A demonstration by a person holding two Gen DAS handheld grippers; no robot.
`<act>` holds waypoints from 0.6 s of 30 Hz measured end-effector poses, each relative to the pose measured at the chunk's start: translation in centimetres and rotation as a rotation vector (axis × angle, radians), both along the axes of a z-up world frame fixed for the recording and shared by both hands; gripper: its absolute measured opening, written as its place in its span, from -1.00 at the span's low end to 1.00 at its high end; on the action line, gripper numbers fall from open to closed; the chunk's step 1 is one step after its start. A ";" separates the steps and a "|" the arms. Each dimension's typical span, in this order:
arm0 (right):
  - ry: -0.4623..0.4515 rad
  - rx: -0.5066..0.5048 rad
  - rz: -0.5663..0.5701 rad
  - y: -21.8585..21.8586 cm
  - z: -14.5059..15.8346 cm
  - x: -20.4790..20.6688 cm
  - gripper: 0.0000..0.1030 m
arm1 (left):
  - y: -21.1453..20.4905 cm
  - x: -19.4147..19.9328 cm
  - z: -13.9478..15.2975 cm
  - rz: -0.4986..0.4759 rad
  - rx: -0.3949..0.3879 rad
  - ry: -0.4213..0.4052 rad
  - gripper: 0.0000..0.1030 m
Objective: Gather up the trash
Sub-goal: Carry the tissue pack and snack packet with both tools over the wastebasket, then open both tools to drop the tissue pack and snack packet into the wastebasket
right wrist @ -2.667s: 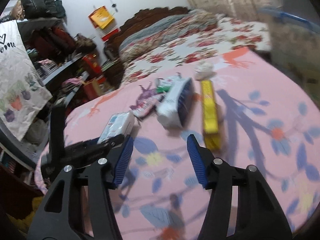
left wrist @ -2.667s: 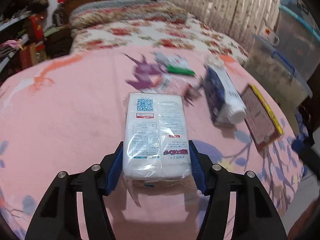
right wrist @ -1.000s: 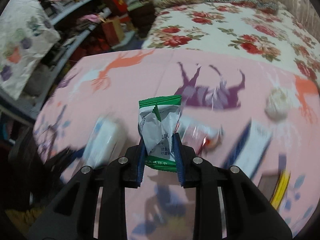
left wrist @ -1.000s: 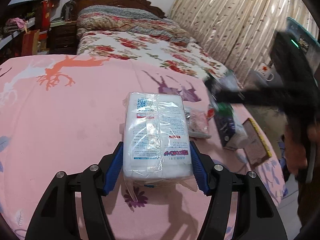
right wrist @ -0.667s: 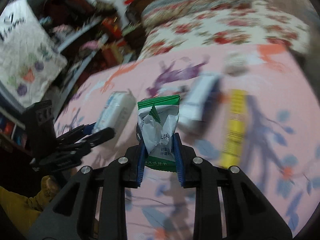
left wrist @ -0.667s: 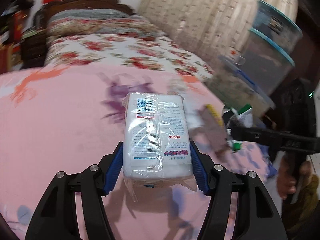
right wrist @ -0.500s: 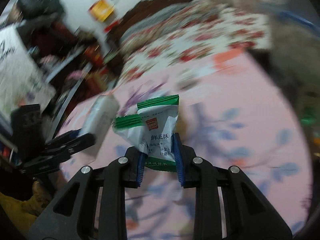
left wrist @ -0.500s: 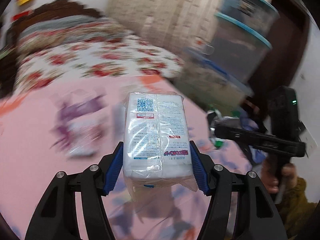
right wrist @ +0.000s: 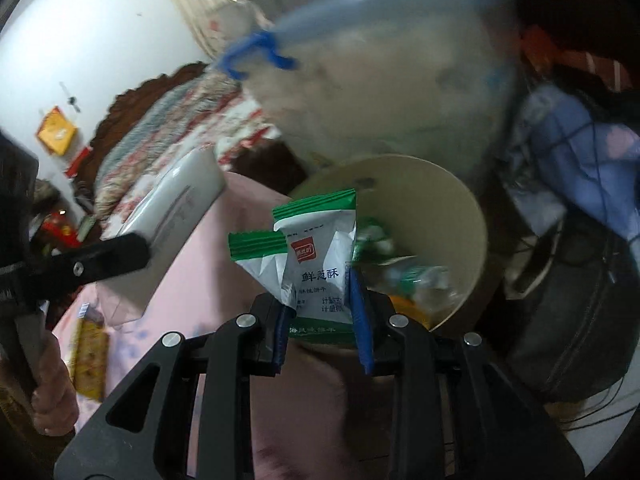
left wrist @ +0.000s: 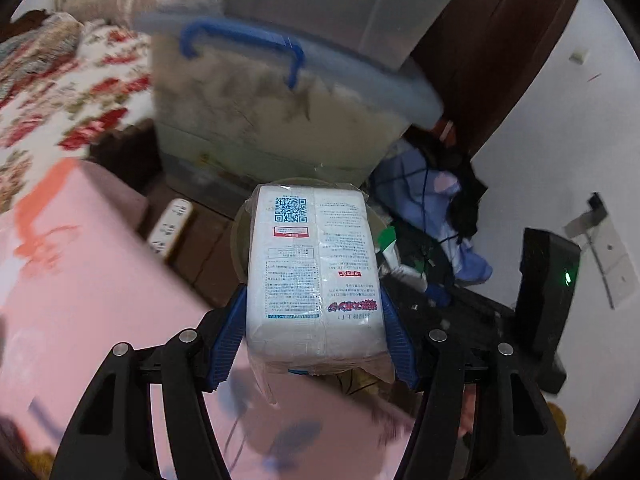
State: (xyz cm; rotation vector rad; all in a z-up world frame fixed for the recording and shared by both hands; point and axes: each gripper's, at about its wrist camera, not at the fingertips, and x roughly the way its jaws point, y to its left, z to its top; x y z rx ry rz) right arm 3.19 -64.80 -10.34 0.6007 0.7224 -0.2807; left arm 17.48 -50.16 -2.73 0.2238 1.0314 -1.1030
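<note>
Jaws of the right gripper [right wrist: 322,312] are opening, with the crinkly green-and-white snack wrapper [right wrist: 320,248] still between them, just above the round cream bin [right wrist: 472,216]. Blue pads of the left gripper [left wrist: 314,334] squeeze a soft white tissue pack in shiny plastic [left wrist: 312,272], near the bin beside the pink bed edge [left wrist: 80,300].

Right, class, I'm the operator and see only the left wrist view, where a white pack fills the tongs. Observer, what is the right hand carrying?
Observer: The right tongs have green-and-white snack wrappers between them, pads touching; the jaws are opening.
Operator: Is a bin near them?
Observer: Yes, a round beige bin stands just beyond the wrappers, its mouth open toward the camera.
Operator: Empty?
Observer: No, other litter lies inside it.
</note>
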 end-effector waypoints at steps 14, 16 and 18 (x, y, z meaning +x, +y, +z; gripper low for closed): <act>-0.122 0.054 -0.130 -1.5 -1.9 -1.8 0.62 | 1.1 1.4 -0.6 0.094 -0.019 0.069 0.79; -0.153 0.076 -0.128 -0.5 -1.4 -2.7 0.62 | 3.1 0.4 0.4 0.095 -0.033 0.068 0.79; -0.173 0.093 -0.108 0.4 -1.2 -3.1 0.62 | 5.9 -1.1 1.2 0.089 -0.040 0.065 0.79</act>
